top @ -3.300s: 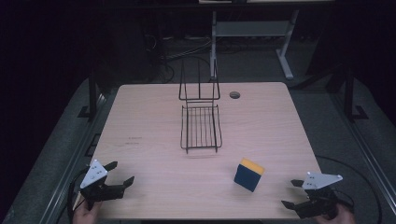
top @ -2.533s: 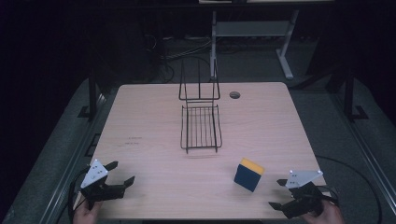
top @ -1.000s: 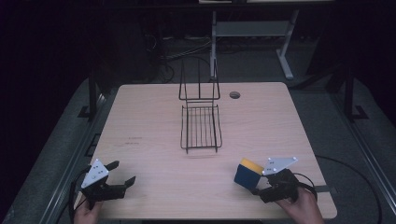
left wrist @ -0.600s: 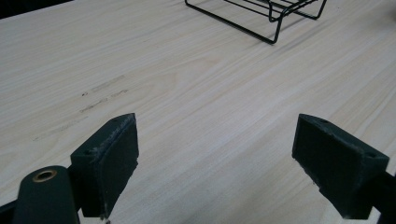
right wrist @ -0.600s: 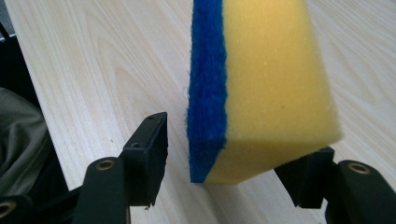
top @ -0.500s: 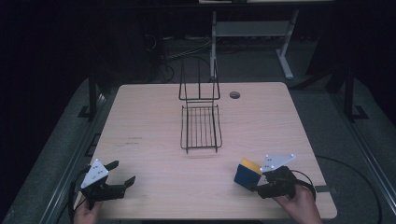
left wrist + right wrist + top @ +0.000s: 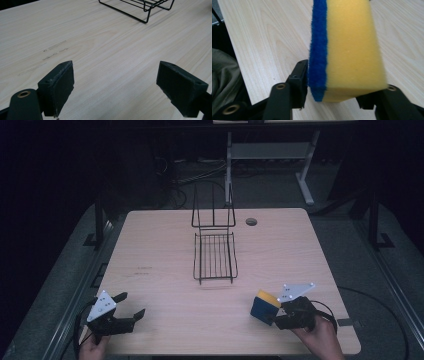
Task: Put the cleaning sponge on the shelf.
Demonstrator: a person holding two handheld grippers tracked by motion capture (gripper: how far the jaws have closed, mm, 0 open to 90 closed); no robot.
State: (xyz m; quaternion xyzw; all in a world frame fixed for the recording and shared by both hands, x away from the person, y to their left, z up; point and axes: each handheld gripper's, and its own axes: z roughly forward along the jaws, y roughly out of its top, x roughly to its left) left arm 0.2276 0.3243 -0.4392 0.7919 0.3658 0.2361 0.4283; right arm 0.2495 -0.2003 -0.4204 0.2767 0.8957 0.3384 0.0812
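Yellow foam with a blue scouring layer makes up the sponge [image 7: 264, 306], which sits at the lower right of the high view, right against the right gripper [image 7: 278, 316]. In the right gripper view the sponge [image 7: 352, 47] stands on edge between the two black jaws: one pad presses the blue face on the left, the other meets the yellow foam at the lower right. The jaws have just been closing and now clasp the sponge. The person's right hand [image 7: 320, 340] comes in from the bottom edge behind the gripper.

The left gripper [image 7: 129, 306] rests at the lower left of the high view, well apart from the sponge, its jaws spread wide with nothing between them. The left gripper view shows bare wood between the pads.

A black wire rack [image 7: 215, 251] stands near the middle of the pale wooden table [image 7: 155, 245], above and to the left of the sponge in the frame, with open tabletop between them. A small round hole [image 7: 251, 221] lies to the upper right of the rack. Nothing stands between the rack and the sponge. Faint grey marks [image 7: 53, 50] on the wood are too indistinct to read.
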